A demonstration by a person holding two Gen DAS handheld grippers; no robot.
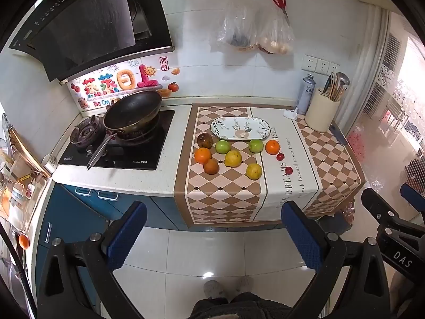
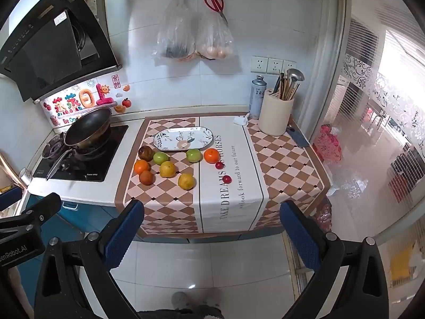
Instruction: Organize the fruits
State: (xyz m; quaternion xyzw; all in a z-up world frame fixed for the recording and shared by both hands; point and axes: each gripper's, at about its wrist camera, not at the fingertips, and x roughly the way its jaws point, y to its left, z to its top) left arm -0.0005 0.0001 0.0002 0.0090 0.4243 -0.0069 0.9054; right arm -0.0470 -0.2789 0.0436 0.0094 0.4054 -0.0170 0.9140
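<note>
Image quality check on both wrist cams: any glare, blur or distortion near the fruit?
Left wrist view: strong fisheye bending, dark corners, blown-out window at right; fruits such as the orange are sharp and evenly lit. Right wrist view: same bending, window glare is larger; oval plate stays clear.

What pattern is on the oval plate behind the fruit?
The plate is pale with leafy sprigs and a central deer-like motif; the right wrist view shows it best.

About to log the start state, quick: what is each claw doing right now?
Left claw: open, holding nothing, back from the counter.
Right claw: open, holding nothing, also short of the fruit.
</note>
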